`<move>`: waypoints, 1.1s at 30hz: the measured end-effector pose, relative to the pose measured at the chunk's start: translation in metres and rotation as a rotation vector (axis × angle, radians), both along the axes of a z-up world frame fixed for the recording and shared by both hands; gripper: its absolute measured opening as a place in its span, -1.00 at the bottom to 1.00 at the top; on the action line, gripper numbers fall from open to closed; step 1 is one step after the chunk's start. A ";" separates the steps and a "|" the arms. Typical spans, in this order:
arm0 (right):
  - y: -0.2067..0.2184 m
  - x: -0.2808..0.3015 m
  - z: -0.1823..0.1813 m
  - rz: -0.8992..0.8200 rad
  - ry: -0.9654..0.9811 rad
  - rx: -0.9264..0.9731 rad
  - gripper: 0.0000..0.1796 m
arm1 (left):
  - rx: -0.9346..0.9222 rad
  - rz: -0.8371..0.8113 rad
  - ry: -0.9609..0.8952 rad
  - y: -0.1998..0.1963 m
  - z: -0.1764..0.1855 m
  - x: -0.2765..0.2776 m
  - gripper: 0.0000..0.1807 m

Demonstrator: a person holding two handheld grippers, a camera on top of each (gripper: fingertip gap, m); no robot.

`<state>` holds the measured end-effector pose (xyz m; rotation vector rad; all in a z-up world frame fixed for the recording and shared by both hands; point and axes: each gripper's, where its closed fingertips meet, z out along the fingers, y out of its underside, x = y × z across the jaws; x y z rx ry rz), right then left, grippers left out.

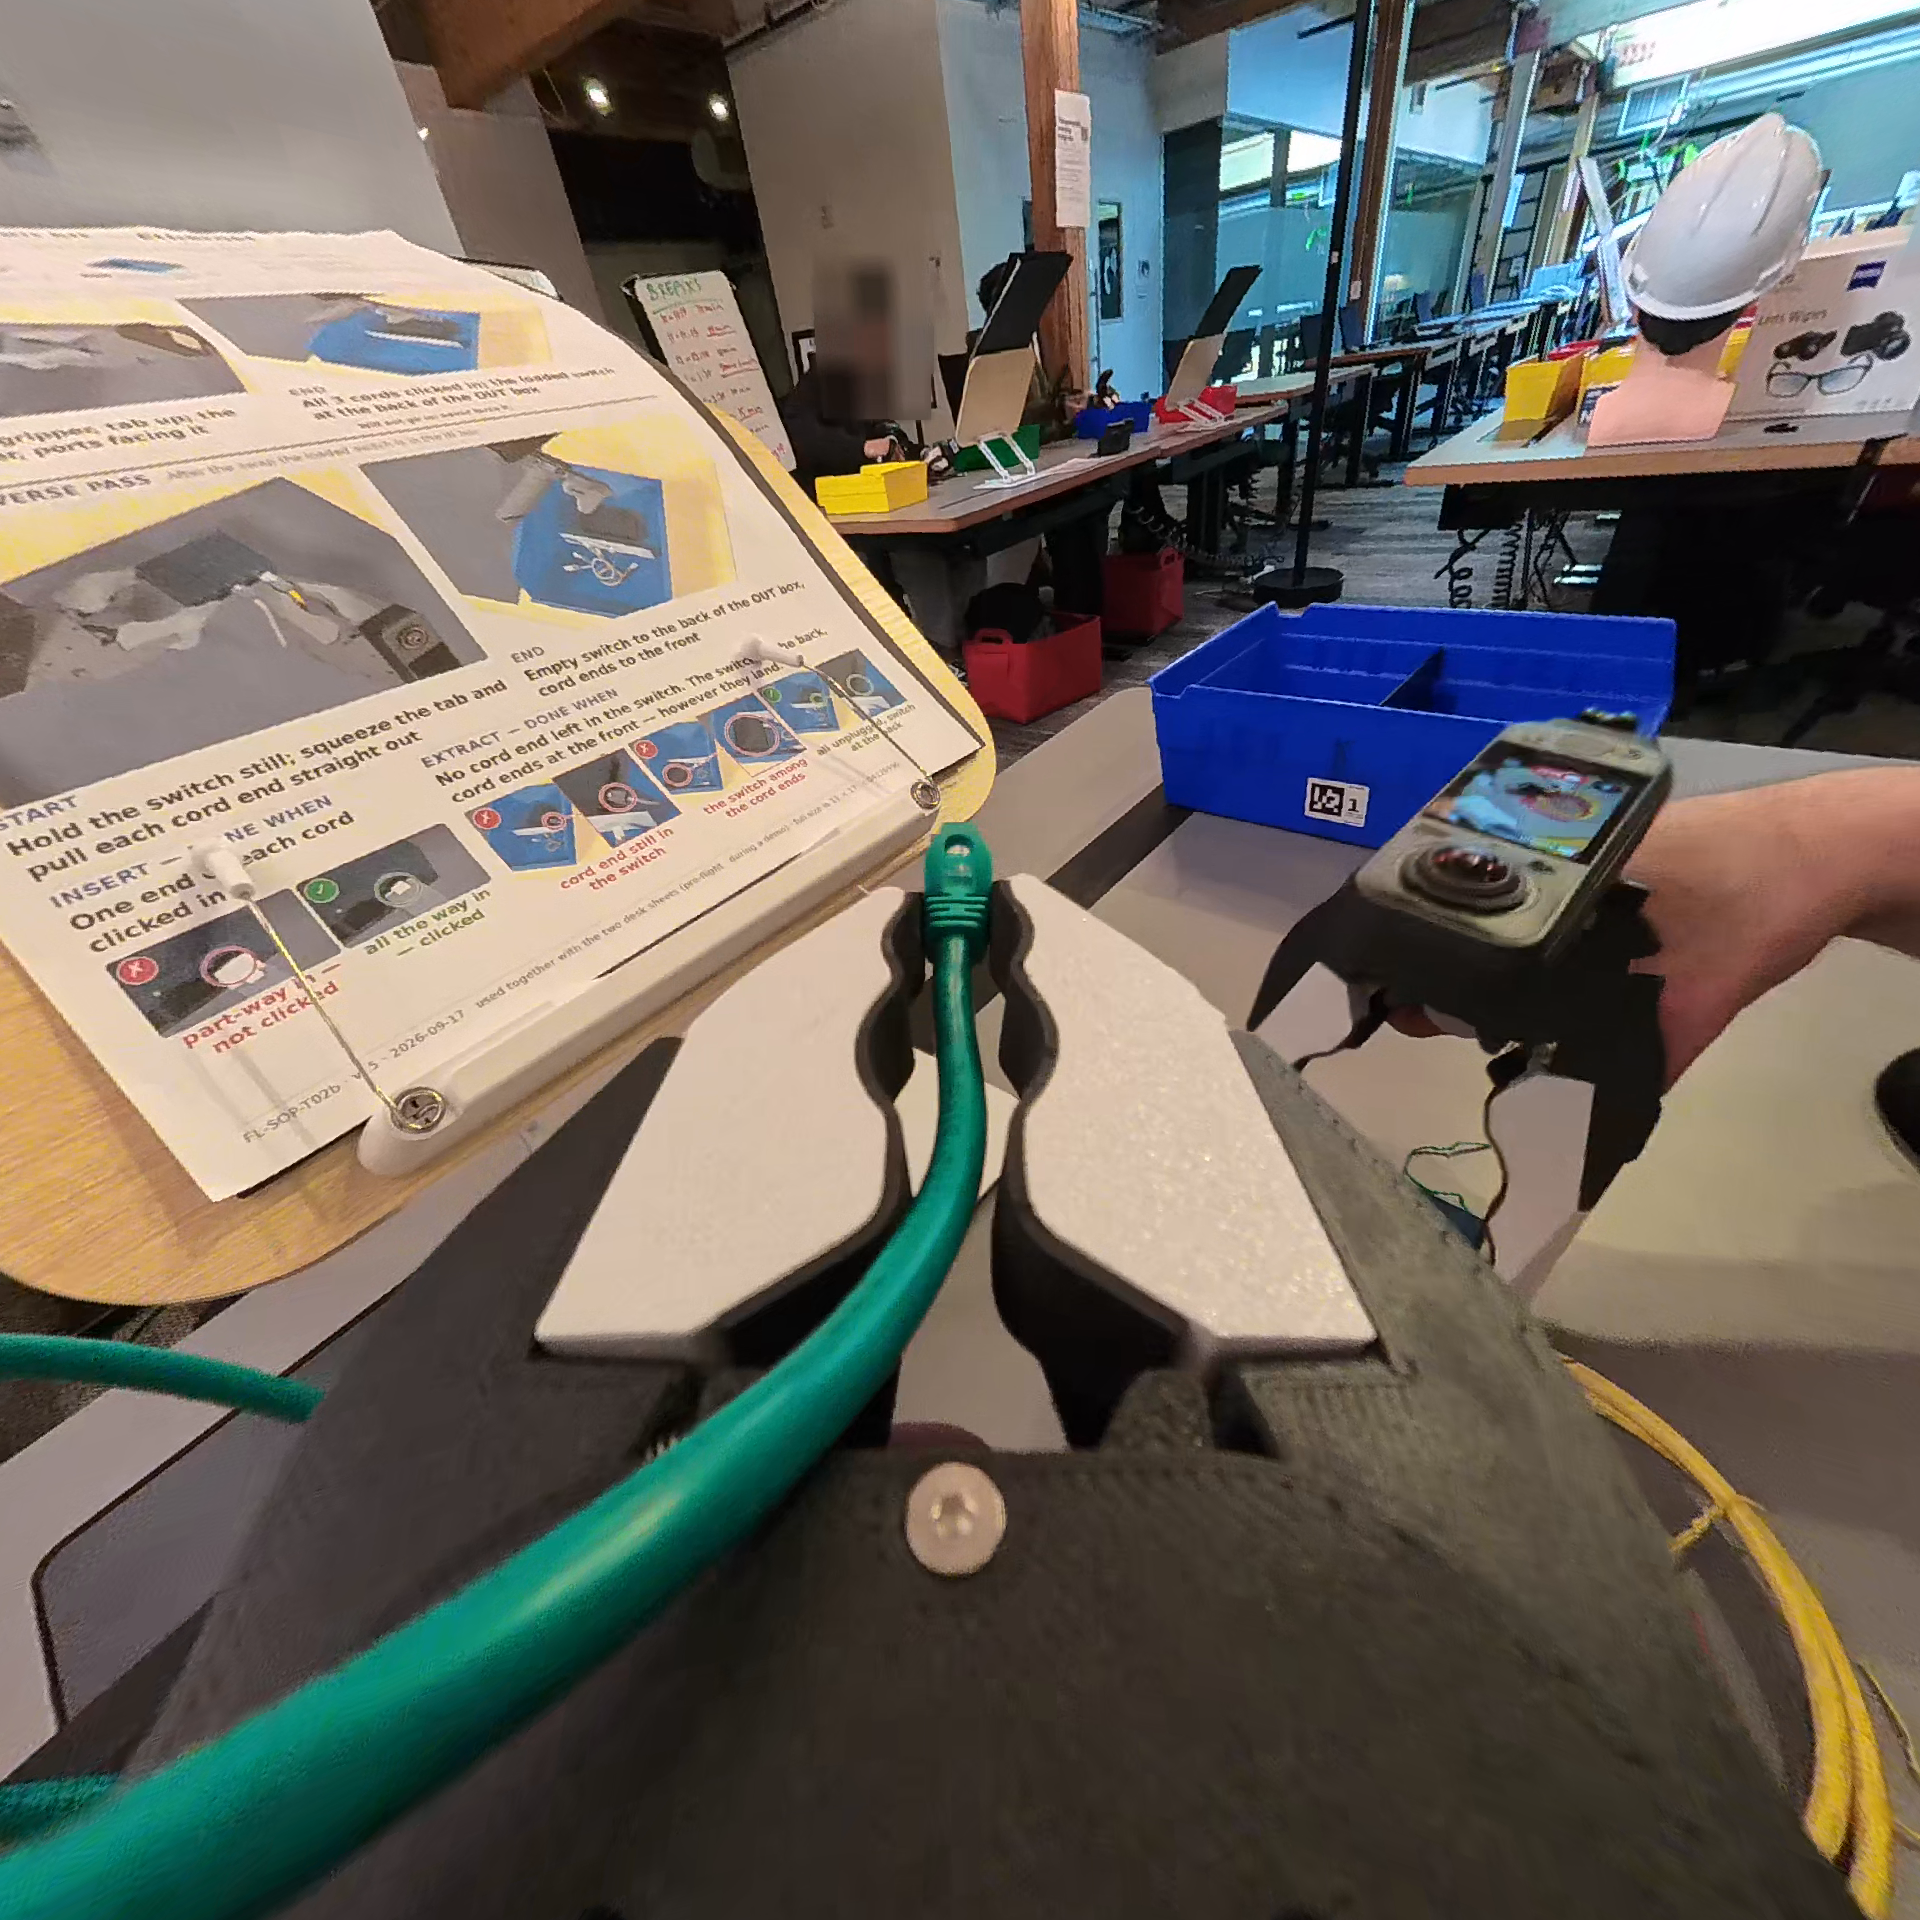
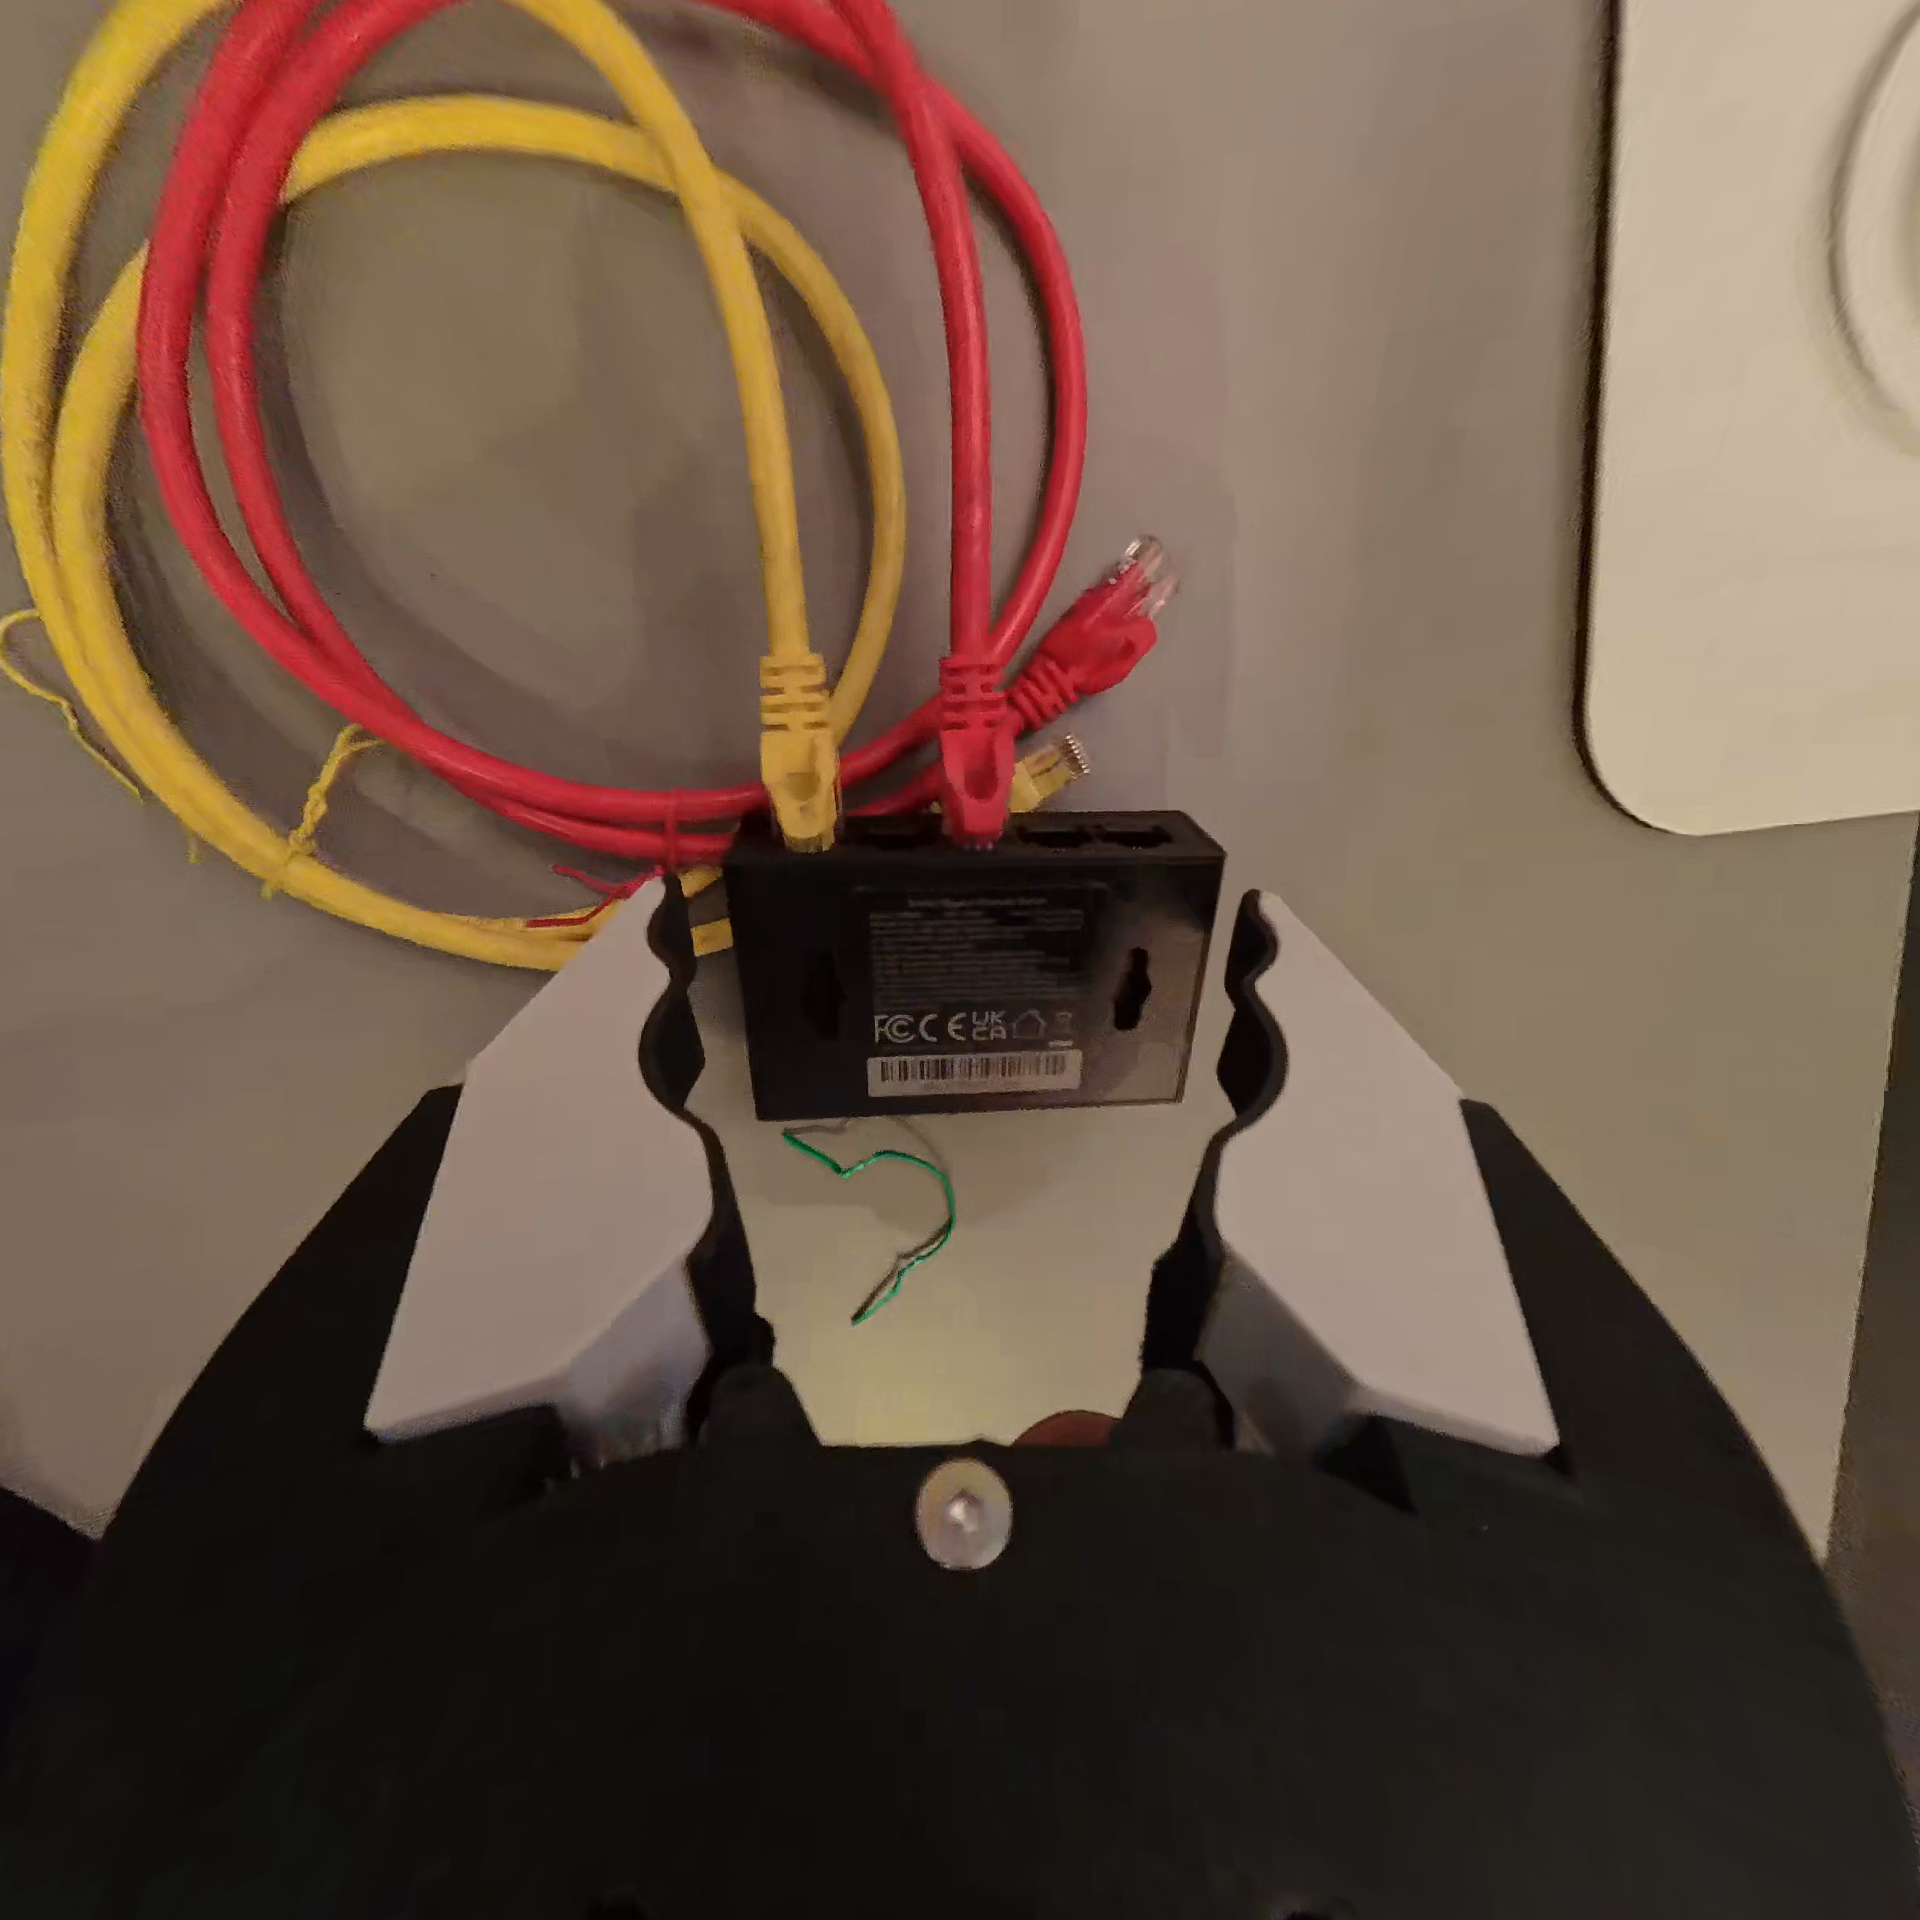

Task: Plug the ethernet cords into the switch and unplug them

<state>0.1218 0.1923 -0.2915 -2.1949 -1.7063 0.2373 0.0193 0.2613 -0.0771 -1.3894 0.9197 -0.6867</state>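
Observation:
My left gripper (image 1: 957,916) is shut on a green ethernet cord (image 1: 940,1153), held just behind its plug (image 1: 953,871), which points forward above the table. The cord trails back to the left. In the right wrist view the black switch (image 2: 977,977) lies on the grey table with its label side up. A yellow cord (image 2: 796,743) and a red cord (image 2: 972,748) are plugged into two of its ports. A loose red plug (image 2: 1103,632) and a loose yellow plug (image 2: 1055,767) lie behind it. My right gripper (image 2: 958,900) is open, with one finger on each side of the switch.
A blue bin (image 1: 1403,717) stands at the far edge of the table. An instruction sheet on a wooden board (image 1: 436,727) leans at the left. A white pad (image 2: 1766,416) lies to the right of the switch. A green twist tie (image 2: 899,1216) lies between the right fingers. Left tips to right tips: about 25 cm.

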 end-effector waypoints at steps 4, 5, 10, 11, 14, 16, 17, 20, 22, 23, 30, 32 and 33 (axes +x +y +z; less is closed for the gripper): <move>0.001 -0.001 -0.011 0.036 -0.030 -0.028 0.12 | -0.003 -0.011 0.010 0.000 -0.004 0.003 -0.86; 0.002 -0.002 -0.012 0.040 -0.026 -0.036 0.11 | -0.004 -0.015 0.014 -0.001 -0.005 0.005 -0.87; 0.005 -0.002 -0.012 0.048 -0.025 -0.047 0.09 | -0.011 -0.035 0.042 -0.002 -0.016 0.012 -0.87; 0.005 -0.003 -0.012 0.047 -0.014 -0.044 0.09 | -0.014 -0.040 0.046 -0.002 -0.017 0.013 -0.86; 0.005 -0.003 -0.009 0.043 0.022 -0.038 0.09 | -0.018 -0.048 0.051 -0.001 -0.021 0.014 -0.86; 0.004 -0.004 -0.002 0.046 0.052 -0.035 0.09 | -0.020 -0.061 0.053 -0.002 -0.021 0.014 -0.86; 0.003 -0.005 0.003 0.052 0.069 -0.035 0.08 | -0.021 -0.062 0.055 -0.002 -0.022 0.014 -0.86; 0.002 -0.004 0.021 0.078 0.093 -0.017 0.09 | -0.018 -0.079 0.073 -0.004 -0.023 0.016 -0.86; 0.002 -0.004 0.035 0.094 0.112 -0.002 0.08 | -0.020 -0.095 0.081 -0.007 -0.023 0.018 -0.87; 0.001 -0.004 0.041 0.106 0.114 0.001 0.08 | -0.018 -0.101 0.085 -0.008 -0.023 0.018 -0.86; -0.004 -0.009 0.081 0.175 0.157 0.024 0.09 | 0.007 -0.162 0.121 -0.016 -0.024 0.021 -0.86; -0.004 -0.011 0.090 0.184 0.173 0.030 0.09 | 0.020 -0.202 0.125 -0.021 -0.026 0.024 -0.86; -0.006 -0.012 0.093 0.191 0.180 0.028 0.09 | 0.025 -0.221 0.119 -0.024 -0.026 0.025 -0.86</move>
